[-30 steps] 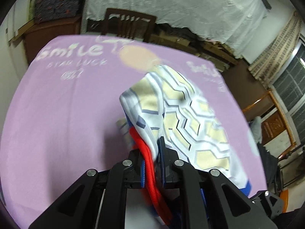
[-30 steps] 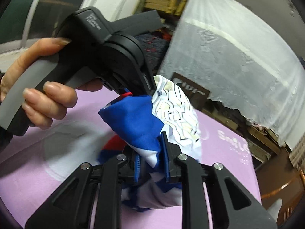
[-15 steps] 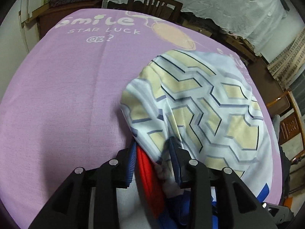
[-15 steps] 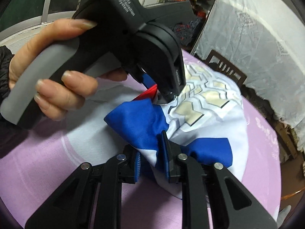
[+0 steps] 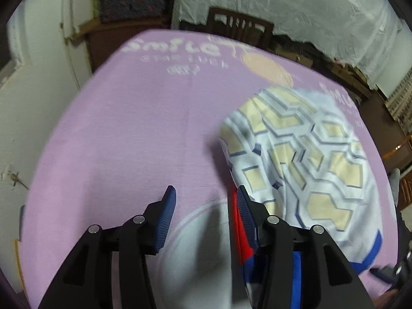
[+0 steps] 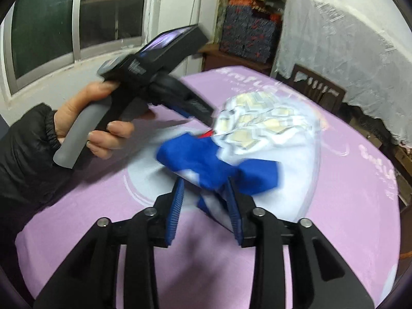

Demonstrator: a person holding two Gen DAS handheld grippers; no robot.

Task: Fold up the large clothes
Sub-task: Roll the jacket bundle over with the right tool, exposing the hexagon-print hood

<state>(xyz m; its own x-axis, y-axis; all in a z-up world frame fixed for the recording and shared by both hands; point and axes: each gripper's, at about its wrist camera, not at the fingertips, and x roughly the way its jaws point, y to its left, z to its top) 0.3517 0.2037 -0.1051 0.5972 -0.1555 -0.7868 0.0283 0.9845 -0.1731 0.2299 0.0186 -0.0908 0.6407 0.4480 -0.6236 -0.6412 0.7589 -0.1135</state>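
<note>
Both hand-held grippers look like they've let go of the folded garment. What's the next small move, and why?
Probably draw both back clear of the garment. The left hand-held gripper has just opened, with only purple cloth in its gap. The right hand-held gripper has opened too, blue fabric loose between its pads. The bundle lies folded on the table.

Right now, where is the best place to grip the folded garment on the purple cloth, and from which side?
Probably the blue corner of the folded garment, approached from the near side. It lies bunched and raised at the bundle's near edge, just ahead of the right gripper, whose jaws have just been opening.
</note>
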